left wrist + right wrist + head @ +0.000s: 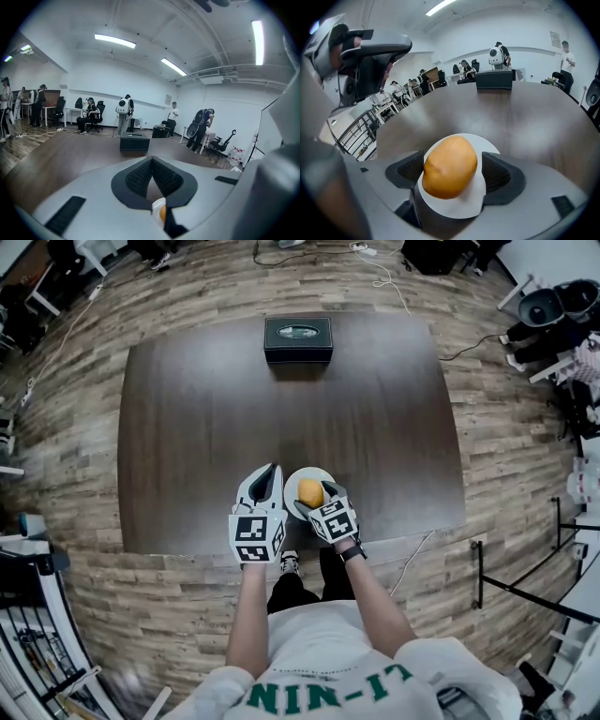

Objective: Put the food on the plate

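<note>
An orange-yellow, rounded piece of food [310,492] lies on a small white plate [298,474] near the table's front edge. My right gripper [317,497] reaches over the plate with a jaw on each side of the food [450,166]. The left pad is at the food's side, and white plate [464,206] shows between the food and the right pad. My left gripper [271,472] hovers just left of the plate, its pads [140,176] meeting at the tip with nothing between them. A sliver of plate [157,205] and food [162,214] shows below them.
A black box [298,338] stands at the far middle of the dark wooden table [216,427]. The plate sits close to the table's near edge, by my body. Chairs, cables and people are spread around on the wooden floor beyond the table.
</note>
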The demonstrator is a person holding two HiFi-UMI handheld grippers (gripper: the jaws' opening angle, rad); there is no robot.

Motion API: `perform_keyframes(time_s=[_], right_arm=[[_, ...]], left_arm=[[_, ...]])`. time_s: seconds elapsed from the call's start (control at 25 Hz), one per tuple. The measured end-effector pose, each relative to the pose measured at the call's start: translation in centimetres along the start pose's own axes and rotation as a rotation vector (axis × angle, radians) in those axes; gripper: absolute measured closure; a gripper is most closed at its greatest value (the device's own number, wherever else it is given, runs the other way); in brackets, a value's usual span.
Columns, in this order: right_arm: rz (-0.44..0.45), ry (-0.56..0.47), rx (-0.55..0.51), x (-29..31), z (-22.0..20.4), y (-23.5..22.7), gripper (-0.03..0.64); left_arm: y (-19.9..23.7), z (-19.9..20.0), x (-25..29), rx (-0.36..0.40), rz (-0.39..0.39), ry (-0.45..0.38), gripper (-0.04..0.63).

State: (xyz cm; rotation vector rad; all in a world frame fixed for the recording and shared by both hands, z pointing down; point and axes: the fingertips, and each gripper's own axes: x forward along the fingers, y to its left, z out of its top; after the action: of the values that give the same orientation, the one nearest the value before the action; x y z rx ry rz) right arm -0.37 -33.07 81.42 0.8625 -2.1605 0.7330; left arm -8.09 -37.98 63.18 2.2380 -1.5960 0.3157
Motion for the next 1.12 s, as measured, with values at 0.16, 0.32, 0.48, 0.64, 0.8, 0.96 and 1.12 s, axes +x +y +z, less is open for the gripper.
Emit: perform_keyframes(time_s=[0.16,0.32,0.48,0.64,0.8,0.96,1.12], right_arm=[[-0.002,-0.024,0.029,-0.7,0.7,-0.4,0.149],[-0.027,-0.078,0.035,-2.2,2.5,-0.9,0.151],[-0.051,-0.16,0.071,-4.0,4.7,-1.8,0.186],[-0.097,-0.236,0.066,-6.5,7.5,-3.3,0.244],[-0.162,-0.31,0.031,-9.7,10.4,-4.7,0.288],[-0.22,-0.378,0.0,-13.0,13.2,-6.2,0.351],[-0.26,-0.461,-0.017,-16.0,16.2,-7.1,0.404]], left_arm=[[0.0,0.3,-0.1,0.004,0.003,-0.001,0.584],[0.0,0.6,-0.5,0.006,0.01,-0.004,0.584],[0.1,1.4,-0.8,0.017,0.018,-0.015,0.584],[0.2,2.9,-0.9,0.028,0.03,-0.035,0.584],[0.1,4.3,-1.3,0.036,0.043,-0.056,0.584],[-0.2,6.1,-1.7,0.039,0.061,-0.085,0.584],[-0.2,8.8,-1.9,0.059,0.083,-0.128,0.584]])
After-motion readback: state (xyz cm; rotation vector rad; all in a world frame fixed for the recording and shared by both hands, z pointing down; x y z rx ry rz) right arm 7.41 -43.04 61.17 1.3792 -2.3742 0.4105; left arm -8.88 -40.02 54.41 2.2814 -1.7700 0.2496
